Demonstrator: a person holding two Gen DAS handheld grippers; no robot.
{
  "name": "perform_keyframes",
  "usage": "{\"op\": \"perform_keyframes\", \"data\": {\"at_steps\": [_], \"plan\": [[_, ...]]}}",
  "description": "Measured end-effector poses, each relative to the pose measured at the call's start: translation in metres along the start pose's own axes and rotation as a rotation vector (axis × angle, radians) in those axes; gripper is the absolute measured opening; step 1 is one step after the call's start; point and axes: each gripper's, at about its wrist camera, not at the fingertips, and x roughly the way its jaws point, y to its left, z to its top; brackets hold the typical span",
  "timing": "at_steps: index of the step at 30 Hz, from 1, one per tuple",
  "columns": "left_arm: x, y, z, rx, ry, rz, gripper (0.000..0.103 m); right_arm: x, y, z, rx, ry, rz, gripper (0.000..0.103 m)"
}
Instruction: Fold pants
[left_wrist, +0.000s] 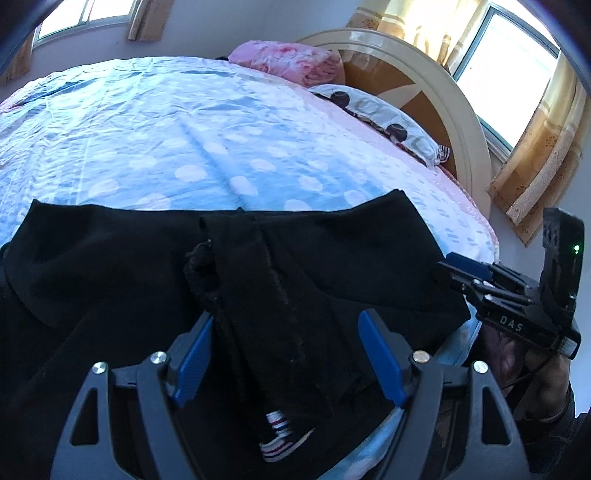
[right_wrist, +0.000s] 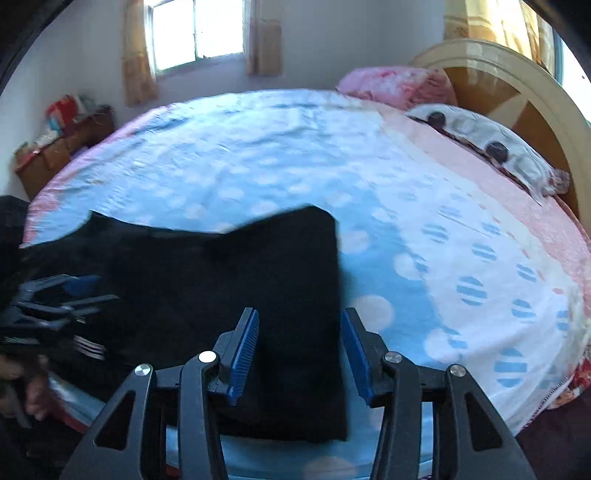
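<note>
At the near edge of the bed (right_wrist: 461, 236): black pants (right_wrist: 221, 280) spread flat, ready for folding. Left gripper (left_wrist: 286, 358) fingers spread, astride the bunched middle — nothing clamped. Right gripper (right_wrist: 299, 350) fingers likewise parted, straddling the pants' right edge.

Black pants (left_wrist: 155, 280), of soft matte fabric, spread across the near edge of a bed. Lying flat and partly folded, with one layer doubled over the middle as a darker band running toward the near side. Far edge wavy, rising to a peak at the right corner (right_wrist: 317, 214). Right side straight. Striped red, white and blue tag (left_wrist: 280, 435) showing near the front edge.
</note>
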Motion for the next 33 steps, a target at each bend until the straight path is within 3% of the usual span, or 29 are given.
{"op": "perform_keyframes", "data": {"at_steps": [7, 9, 10, 12, 15, 22, 23, 25, 26, 28, 29, 32, 33], "plan": [[0.015, -0.006, 0.003, 0.029, 0.008, 0.042, 0.079, 0.017, -0.005, -0.005, 0.012, 0.043, 0.014, 0.049], [0.016, -0.007, 0.004, 0.031, 0.007, 0.04, 0.075, 0.019, -0.007, -0.005, 0.015, 0.045, 0.021, 0.049], [0.016, -0.007, 0.004, 0.037, 0.005, 0.05, 0.07, 0.019, -0.007, -0.005, 0.016, 0.047, 0.022, 0.049], [0.017, -0.007, 0.005, 0.046, 0.011, 0.063, 0.028, 0.02, -0.008, -0.006, 0.023, 0.047, 0.028, 0.049], [0.017, 0.001, 0.004, 0.013, 0.017, 0.041, 0.013, 0.02, -0.008, -0.006, 0.029, 0.045, 0.032, 0.05], [0.005, -0.002, 0.001, -0.007, -0.019, 0.027, 0.01, 0.019, -0.007, -0.007, 0.032, 0.044, 0.042, 0.05], [0.005, -0.003, 0.001, -0.012, -0.021, 0.013, 0.013, 0.018, -0.007, -0.007, 0.031, 0.043, 0.043, 0.05], [0.008, -0.003, 0.001, -0.017, -0.013, 0.022, 0.034, 0.019, -0.007, -0.008, 0.037, 0.042, 0.044, 0.051], [0.01, -0.001, 0.001, -0.024, -0.009, 0.031, 0.05, 0.019, -0.007, -0.008, 0.039, 0.04, 0.046, 0.051], [0.012, 0.004, 0.001, -0.051, -0.019, 0.019, 0.051, 0.018, -0.006, -0.009, 0.038, 0.039, 0.047, 0.051], [0.012, 0.004, 0.001, -0.053, -0.024, 0.012, 0.05, 0.018, -0.006, -0.009, 0.037, 0.04, 0.048, 0.051], [0.014, 0.001, 0.0, -0.023, -0.014, 0.012, 0.009, 0.018, -0.008, -0.009, 0.043, 0.038, 0.056, 0.051], [0.014, 0.0, -0.001, -0.018, -0.015, 0.015, 0.008, 0.018, -0.008, -0.009, 0.048, 0.037, 0.06, 0.051]]}}
